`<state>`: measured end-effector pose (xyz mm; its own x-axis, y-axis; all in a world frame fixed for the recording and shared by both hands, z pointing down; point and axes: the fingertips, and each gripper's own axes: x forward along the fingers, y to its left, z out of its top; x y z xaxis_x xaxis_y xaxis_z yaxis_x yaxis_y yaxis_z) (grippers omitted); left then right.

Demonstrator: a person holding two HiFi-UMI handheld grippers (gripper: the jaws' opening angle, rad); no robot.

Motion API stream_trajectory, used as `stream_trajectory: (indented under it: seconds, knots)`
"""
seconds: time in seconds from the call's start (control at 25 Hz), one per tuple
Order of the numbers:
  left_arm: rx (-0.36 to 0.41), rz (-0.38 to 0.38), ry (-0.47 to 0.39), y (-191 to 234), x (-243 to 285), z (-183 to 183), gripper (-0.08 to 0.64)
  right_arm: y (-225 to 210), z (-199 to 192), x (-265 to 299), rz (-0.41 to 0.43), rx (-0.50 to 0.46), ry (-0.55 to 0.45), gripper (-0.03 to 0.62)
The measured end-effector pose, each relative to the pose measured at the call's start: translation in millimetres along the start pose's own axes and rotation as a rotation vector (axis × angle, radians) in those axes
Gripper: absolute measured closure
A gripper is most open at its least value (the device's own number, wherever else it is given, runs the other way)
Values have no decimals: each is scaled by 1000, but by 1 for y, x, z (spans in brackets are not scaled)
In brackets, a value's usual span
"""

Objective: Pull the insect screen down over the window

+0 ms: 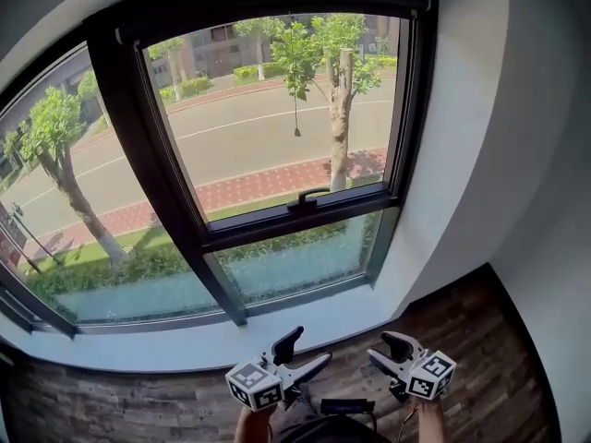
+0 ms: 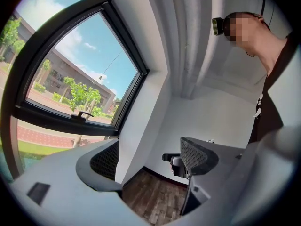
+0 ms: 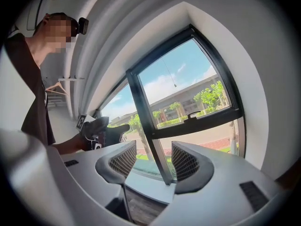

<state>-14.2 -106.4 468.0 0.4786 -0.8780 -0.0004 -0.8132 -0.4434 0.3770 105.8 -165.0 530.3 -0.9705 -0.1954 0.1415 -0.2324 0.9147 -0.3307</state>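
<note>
**A:** Two grippers sit low in the head view, over the wooden floor point(image 1: 480, 332) and just short of the white sill point(image 1: 138, 349). Start at your left.

**B:** Your left gripper point(image 1: 303, 351) has its jaws spread wide with nothing between them. In its own view the gap shows only floorboards and white wall, with your other gripper beyond.

**A:** And in the middle?

**B:** The window point(image 1: 164, 187), dark-framed, stands ahead of you and above both grippers, well apart from them. A thin cord point(image 1: 295, 81) hangs from the top rail point(image 1: 277, 9) in front of the upper pane and ends in a small weight partway down the glass. The insect screen is not drawn over that pane. It would be up at the top rail, though you cannot make out its mesh in any view. A handle point(image 1: 307, 196) sits on the crossbar under the pane.

**A:** And your right?

**B:** Your right gripper point(image 1: 388, 352) is spread too and grips nothing. Its own view looks between the jaws at the sill and the window's upright bar, with the handle up to the right.
</note>
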Motion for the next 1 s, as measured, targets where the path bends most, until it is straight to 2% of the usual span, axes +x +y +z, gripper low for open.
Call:
stream_trajectory:
  seconds: [0.16, 0.32, 0.44, 0.6, 0.72, 0.84, 1.0]
  knots:
    - [-5, -49, -20, 51, 21, 35, 137, -23, 34, 43, -47, -14, -16, 373]
    - [5, -111, -39, 79, 38, 73, 137, -41, 73, 76, -72, -28, -51, 373]
    - [-2, -121, -45, 101, 45, 80, 137, -48, 83, 98, -57, 1, -77, 373]
    - [-26, -135, -37, 118, 49, 83, 137, -45, 90, 124, 29, 87, -114, 373]
    - [-48, -160, -76, 126, 55, 108, 138, -39, 114, 150, 127, 120, -146, 373]
    - [-74, -131, -121, 130, 60, 131, 138, -35, 140, 164, 201, 94, -160, 373]
    - [-42, -71, -138, 143, 67, 145, 138, -42, 158, 186, 312, 103, -169, 373]
